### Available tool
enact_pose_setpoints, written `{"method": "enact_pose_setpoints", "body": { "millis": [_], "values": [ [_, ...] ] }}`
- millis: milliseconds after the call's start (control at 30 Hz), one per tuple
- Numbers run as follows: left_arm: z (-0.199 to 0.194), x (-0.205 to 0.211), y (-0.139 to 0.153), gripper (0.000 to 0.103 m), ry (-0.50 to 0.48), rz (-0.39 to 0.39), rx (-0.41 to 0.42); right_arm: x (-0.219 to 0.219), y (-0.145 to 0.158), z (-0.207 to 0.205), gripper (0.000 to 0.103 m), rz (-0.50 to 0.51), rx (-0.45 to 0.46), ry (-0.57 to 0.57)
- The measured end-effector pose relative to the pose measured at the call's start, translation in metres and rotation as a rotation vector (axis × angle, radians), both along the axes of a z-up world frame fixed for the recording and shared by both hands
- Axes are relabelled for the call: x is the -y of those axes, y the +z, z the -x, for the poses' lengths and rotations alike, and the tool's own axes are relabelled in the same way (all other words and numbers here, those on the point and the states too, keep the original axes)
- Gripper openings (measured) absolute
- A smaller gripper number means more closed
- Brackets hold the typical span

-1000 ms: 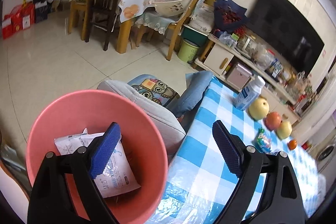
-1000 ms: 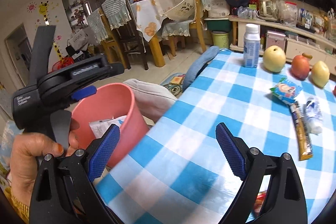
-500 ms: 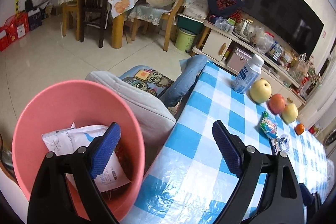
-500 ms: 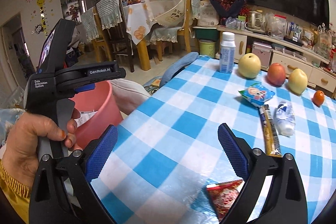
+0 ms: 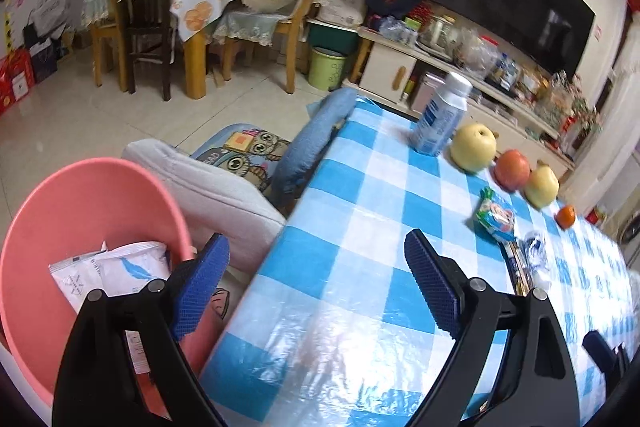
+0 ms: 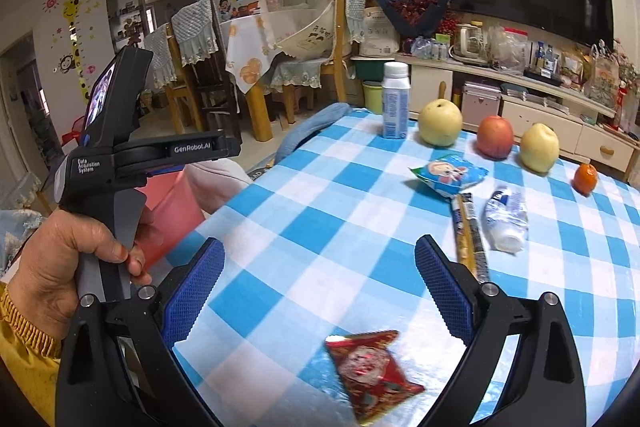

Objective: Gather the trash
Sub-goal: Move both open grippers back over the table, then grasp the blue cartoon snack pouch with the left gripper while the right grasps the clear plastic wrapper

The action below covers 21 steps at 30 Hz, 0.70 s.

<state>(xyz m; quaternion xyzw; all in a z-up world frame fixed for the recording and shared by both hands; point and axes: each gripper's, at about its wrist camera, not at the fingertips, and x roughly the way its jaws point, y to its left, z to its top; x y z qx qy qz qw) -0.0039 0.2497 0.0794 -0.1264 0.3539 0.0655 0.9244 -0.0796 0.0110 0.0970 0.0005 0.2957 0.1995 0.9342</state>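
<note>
Three wrappers (image 6: 447, 173), one crushed bottle (image 6: 506, 215), table (image 6: 320, 211).

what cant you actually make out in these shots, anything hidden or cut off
- pink bin: left wrist view, its bottom and most of the white packet hidden by the left gripper; in the right wrist view the hand covers most of the bin.
- red wrapper: right wrist view, print blurred.
- long snack stick: its near end is behind a right gripper finger.
- Shelf items: too small.
</note>
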Motion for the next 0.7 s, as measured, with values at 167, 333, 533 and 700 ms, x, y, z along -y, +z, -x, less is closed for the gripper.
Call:
{"method": "enact_pose_setpoints", "body": {
  "millis": [167,333,533,700],
  "values": [
    [-0.007,0.027,-0.004,0.09,-0.061,-0.047,-0.017,0.027,-0.002,-0.003,0.095,-0.012,-0.006,-0.041],
    [-0.013,0.056,-0.007,0.09,-0.14,-0.095,-0.026,0.055,-0.004,-0.011,0.095,-0.037,-0.027,-0.087],
    [-0.022,0.095,-0.01,0.09,-0.217,-0.124,-0.023,0.094,-0.007,-0.027,0.095,-0.084,-0.074,-0.147],
    [-0.032,0.122,-0.01,0.09,-0.269,-0.135,-0.003,0.131,-0.015,-0.046,0.095,-0.144,-0.13,-0.215]
  ]
}}
